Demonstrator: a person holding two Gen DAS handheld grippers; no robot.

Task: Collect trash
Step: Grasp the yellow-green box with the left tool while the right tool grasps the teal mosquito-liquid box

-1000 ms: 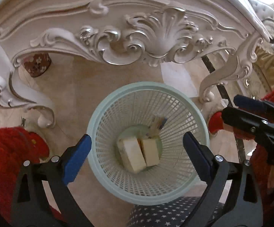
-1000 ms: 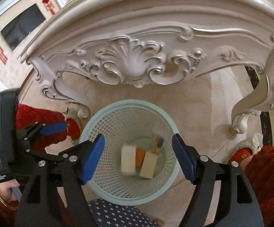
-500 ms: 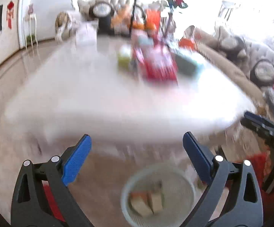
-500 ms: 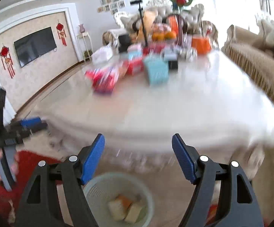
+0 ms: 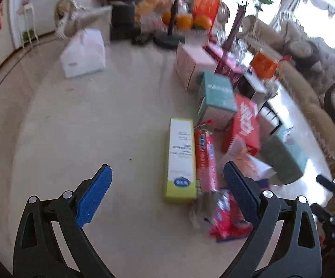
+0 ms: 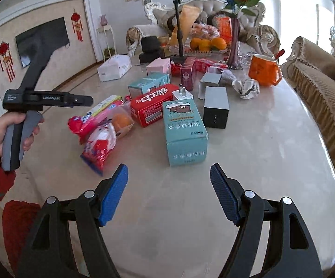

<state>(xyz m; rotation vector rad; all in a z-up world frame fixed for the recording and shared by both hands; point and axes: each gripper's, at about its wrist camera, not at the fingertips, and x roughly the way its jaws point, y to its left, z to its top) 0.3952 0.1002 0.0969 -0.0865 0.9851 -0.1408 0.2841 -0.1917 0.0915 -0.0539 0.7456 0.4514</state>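
Marble-topped bench (image 6: 271,143), pale and glossy, carrying a litter of packaging across its middle and far half. Sofa (image 6: 324,97) with fringed edge along the bench's right side. Left gripper (image 5: 167,194): jaws apart, nothing between the blue pads, held above the near bench; in the right wrist view its black body is seen from the side, gripped by a hand (image 6: 10,129) in a red sleeve. Right gripper (image 6: 169,193): jaws likewise apart and empty, over bare bench in front of the boxes. Teal carton (image 6: 183,132) with a bear print, standing nearest the right gripper. Red box (image 6: 152,106) just behind it, with a white plug adapter (image 6: 183,93) beside. Black box (image 6: 215,107) to the right of the teal carton. Yellow-edged white carton (image 5: 181,159) lying flat ahead of the left gripper, touching a red wrapper (image 5: 205,159) on its right. Crumpled red-and-white snack bag (image 6: 100,146) near the bench's left edge. Orange mug (image 6: 263,70) and crumpled paper (image 6: 246,88) farther back.
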